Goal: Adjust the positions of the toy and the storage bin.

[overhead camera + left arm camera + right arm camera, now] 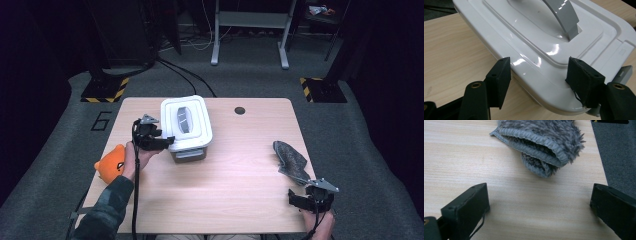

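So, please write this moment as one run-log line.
left hand-held gripper: open at white box lid | right hand-held gripper: open near grey cloth

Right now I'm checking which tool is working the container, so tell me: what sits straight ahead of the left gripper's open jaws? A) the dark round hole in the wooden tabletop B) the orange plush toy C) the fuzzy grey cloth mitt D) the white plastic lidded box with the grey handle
D: in the left gripper view the left gripper points its spread black jaws at the rim of the white plastic lidded box.
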The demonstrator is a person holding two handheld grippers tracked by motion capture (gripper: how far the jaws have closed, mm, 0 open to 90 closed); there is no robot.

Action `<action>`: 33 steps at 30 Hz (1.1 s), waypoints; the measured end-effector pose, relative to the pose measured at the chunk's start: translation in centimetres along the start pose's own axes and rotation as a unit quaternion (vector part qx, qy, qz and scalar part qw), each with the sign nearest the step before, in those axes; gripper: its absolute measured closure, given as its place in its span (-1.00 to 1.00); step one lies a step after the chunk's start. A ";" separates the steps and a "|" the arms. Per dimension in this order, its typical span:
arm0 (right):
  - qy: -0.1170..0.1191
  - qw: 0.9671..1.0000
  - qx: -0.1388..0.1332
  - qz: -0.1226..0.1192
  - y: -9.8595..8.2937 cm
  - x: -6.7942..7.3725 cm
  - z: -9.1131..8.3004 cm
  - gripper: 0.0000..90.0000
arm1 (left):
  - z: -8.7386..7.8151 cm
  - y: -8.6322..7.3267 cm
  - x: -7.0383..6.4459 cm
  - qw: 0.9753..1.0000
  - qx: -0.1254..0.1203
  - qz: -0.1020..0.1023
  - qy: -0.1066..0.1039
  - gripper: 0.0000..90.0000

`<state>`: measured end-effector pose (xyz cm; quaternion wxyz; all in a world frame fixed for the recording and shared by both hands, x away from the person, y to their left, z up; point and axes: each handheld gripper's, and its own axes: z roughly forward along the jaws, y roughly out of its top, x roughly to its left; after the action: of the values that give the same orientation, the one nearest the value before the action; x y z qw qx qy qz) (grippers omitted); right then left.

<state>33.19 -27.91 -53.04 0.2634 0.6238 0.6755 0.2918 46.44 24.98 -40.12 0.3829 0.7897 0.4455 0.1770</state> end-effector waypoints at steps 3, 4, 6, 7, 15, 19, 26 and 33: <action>0.000 1.000 -0.001 -0.002 0.0 0.0 0.0 -0.97 | 0.1 0.1 -0.3 1.000 -0.003 0.001 -0.004 -0.21; 0.000 1.000 -0.001 -0.002 0.0 0.0 0.0 -0.97 | 0.2 0.1 -0.5 1.000 -0.003 0.002 -0.007 -0.21; 0.000 1.000 0.000 0.000 0.0 0.0 0.0 -0.97 | 0.5 0.3 -0.8 1.000 -0.005 0.004 -0.009 -0.21; 0.000 1.000 -0.001 -0.002 0.0 0.0 0.0 -0.97 | 0.5 0.3 -0.8 1.000 -0.005 0.004 -0.009 -0.21; 0.000 1.000 0.000 -0.001 0.0 0.0 0.0 -0.97 | 0.9 0.5 -1.6 1.000 -0.011 0.005 -0.009 -0.23; 0.000 1.000 -0.001 -0.002 0.0 0.0 0.0 -0.97 | 1.2 0.7 -2.3 1.000 -0.012 0.009 -0.014 -0.24; 0.000 1.000 -0.001 -0.002 0.0 0.0 0.0 -0.97 | 1.6 1.0 -3.1 1.000 -0.015 0.005 -0.017 -0.24; 0.000 1.000 -0.001 -0.002 0.0 0.0 0.0 -0.97 | 1.9 1.3 -3.5 1.000 -0.017 0.009 -0.020 -0.27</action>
<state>33.20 -27.95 -53.04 0.2641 0.6222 0.6766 0.2921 46.50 20.78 -40.15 0.4036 0.7906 0.4273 0.1718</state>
